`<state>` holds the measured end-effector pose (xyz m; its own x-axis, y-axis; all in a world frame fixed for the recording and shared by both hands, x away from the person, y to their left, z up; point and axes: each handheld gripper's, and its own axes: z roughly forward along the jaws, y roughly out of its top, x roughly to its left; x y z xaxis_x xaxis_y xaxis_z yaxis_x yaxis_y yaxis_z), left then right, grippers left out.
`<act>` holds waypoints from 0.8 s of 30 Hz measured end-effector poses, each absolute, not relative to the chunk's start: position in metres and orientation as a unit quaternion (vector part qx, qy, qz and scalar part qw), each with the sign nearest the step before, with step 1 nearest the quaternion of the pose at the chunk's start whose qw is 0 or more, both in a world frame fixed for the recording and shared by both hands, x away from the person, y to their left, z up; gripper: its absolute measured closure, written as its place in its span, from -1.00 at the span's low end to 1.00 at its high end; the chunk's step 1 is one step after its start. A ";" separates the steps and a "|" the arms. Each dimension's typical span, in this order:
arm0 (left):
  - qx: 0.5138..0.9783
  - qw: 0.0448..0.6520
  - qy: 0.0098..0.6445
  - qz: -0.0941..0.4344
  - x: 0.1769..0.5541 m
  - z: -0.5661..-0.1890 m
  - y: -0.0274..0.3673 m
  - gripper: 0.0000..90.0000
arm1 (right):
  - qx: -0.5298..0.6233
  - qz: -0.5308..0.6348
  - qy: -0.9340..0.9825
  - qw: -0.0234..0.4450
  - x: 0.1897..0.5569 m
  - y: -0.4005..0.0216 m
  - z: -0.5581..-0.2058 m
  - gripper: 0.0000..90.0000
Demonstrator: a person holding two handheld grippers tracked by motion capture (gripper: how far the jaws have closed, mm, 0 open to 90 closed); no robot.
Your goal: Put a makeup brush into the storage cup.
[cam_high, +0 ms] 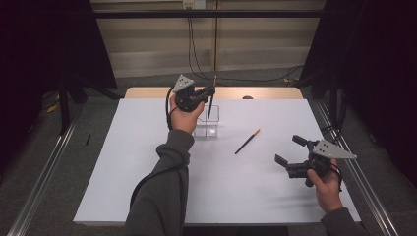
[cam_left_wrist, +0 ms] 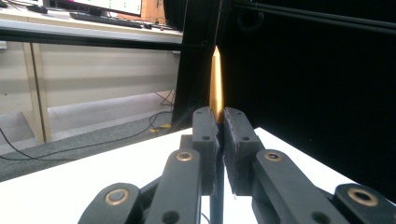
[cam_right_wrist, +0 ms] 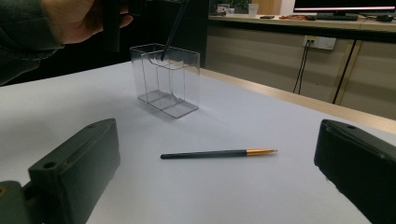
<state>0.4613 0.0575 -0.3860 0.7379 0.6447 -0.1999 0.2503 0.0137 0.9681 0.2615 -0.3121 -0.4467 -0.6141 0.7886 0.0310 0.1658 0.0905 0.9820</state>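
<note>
Right gripper (cam_high: 293,153) sits nearest, at the front-right of the clear holder (cam_high: 207,124), hovering low over the worktop (cam_high: 147,196) w/ fingers (cam_right_wrist: 74,172) spread wide and nothing between them. Between it and the holder lies the spare pen (cam_high: 247,141), flat on the worktop, well apart from the holder, gold tip pointing away toward the far right. Next back, the holder itself: thin transparent plastic, open top, w/ inner dividers making compartments; prob. very light and easy to tip or shove if a pen knocks its wall. Directly above the holder, left gripper (cam_high: 210,91) has its fingers (cam_left_wrist: 205,135) clenched on the held pen (cam_high: 211,103), which hangs near upright, gold end up, dark end down, just at the holder's rim or barely inside; which compartment I can't tell. Handling, as I judge it: both pens are slim, stiff, light, smooth-barrelled, so likely to slip or pivot in the pads if pinched too lightly or off-centre. Held pen is gripped close to its gold end, so the long lower part can swing; keep it plumb. For the spare pen, best grip looks like mid-barrel, fingers across its length, coming straight down, since it can roll on the smooth worktop.
</note>
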 end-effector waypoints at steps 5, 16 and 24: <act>0.682 0.633 0.331 0.156 0.462 -0.387 0.055 0.87 | 0.343 0.579 0.688 0.273 0.262 -0.313 -0.446 -1.00; 0.684 0.631 0.331 0.157 0.464 -0.392 0.055 0.87 | 0.346 0.579 0.686 0.272 0.261 -0.314 -0.446 -1.00; 0.683 0.628 0.339 0.158 0.464 -0.398 0.052 0.87 | 0.340 0.580 0.688 0.273 0.262 -0.314 -0.446 -1.00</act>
